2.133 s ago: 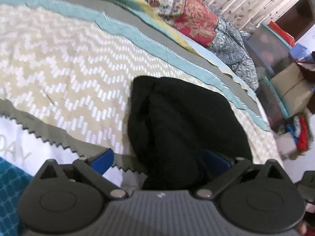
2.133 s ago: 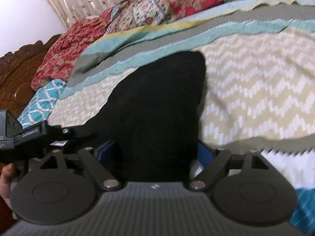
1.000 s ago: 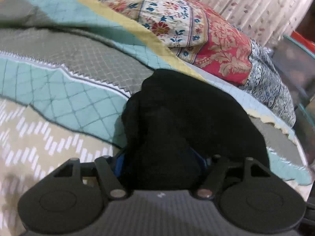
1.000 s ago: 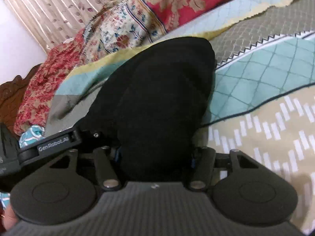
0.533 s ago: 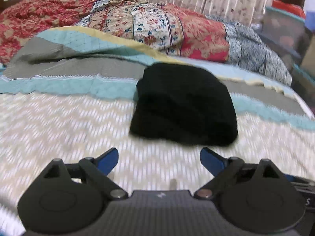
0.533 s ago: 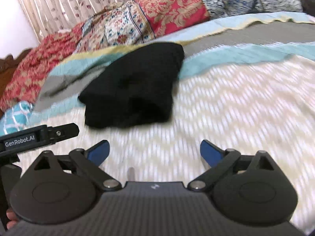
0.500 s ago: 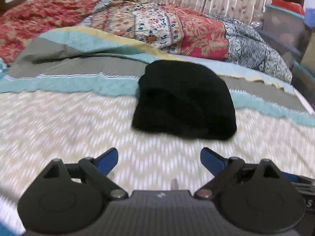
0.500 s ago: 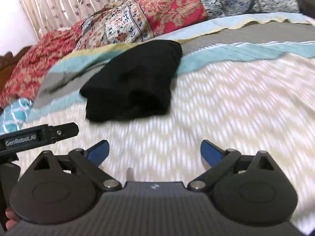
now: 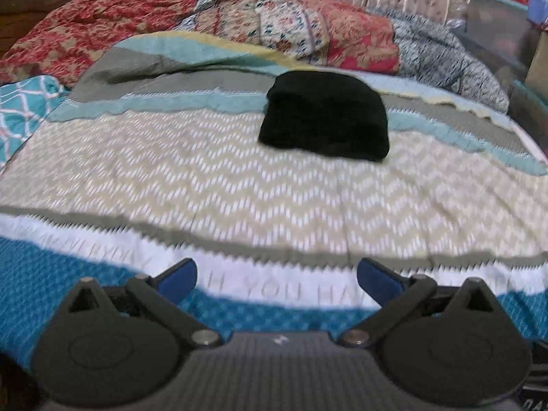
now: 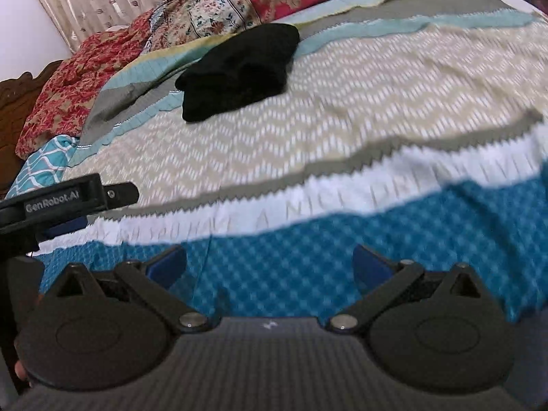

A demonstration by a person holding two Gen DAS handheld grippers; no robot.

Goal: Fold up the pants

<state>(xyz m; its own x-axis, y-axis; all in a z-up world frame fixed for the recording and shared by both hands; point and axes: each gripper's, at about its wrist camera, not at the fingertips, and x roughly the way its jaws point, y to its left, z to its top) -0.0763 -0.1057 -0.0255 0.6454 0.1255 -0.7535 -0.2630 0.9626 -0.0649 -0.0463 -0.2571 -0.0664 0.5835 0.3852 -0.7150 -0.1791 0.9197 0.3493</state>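
Note:
The black pants [image 9: 325, 121] lie folded into a compact bundle on the far part of the bed, on the teal and grey bands of the bedspread. They also show in the right wrist view [image 10: 239, 68]. My left gripper [image 9: 275, 279] is open and empty, well back from the pants over the white and blue bands. My right gripper [image 10: 269, 260] is open and empty, also far back. The left gripper's body shows at the left edge of the right wrist view [image 10: 65, 202].
The patterned bedspread [image 9: 239, 191] covers the bed. Floral quilts and pillows [image 9: 291, 30] are piled along the far side by the curtain. A dark wooden headboard [image 10: 13, 102] is at the left. Boxes and bins [image 9: 507, 27] stand at the right of the bed.
Both grippers let go of the pants, opened, and pulled back toward the near edge of the bed. The folded bundle stays at the far side.

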